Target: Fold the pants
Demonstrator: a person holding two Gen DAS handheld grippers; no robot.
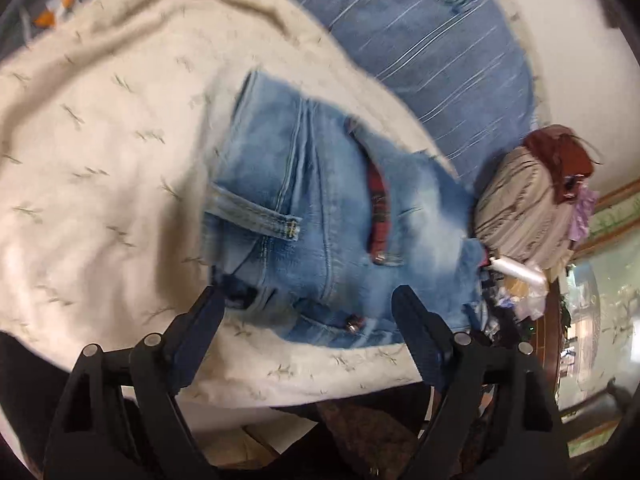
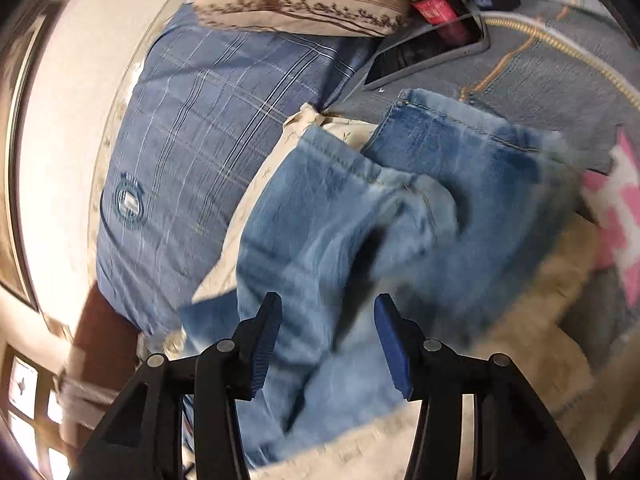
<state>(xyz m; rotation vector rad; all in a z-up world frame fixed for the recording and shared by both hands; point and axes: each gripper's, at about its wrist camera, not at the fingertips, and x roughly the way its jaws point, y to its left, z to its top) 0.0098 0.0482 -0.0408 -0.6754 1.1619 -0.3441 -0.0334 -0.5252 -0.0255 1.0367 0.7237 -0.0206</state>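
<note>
Jeans [image 1: 320, 216] of light blue denim lie on a cream blanket [image 1: 100, 168] on the bed, waist part near the left gripper [image 1: 308, 300], legs under the right gripper [image 2: 328, 312]. Both tongs stand spread wide and hold nothing. A blue striped pillow [image 2: 192, 152] lies just beside.

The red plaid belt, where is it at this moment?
In the left wrist view the red plaid belt lies at the waist of the jeans on the cream blanket, right of centre, beyond the open left gripper.
</note>
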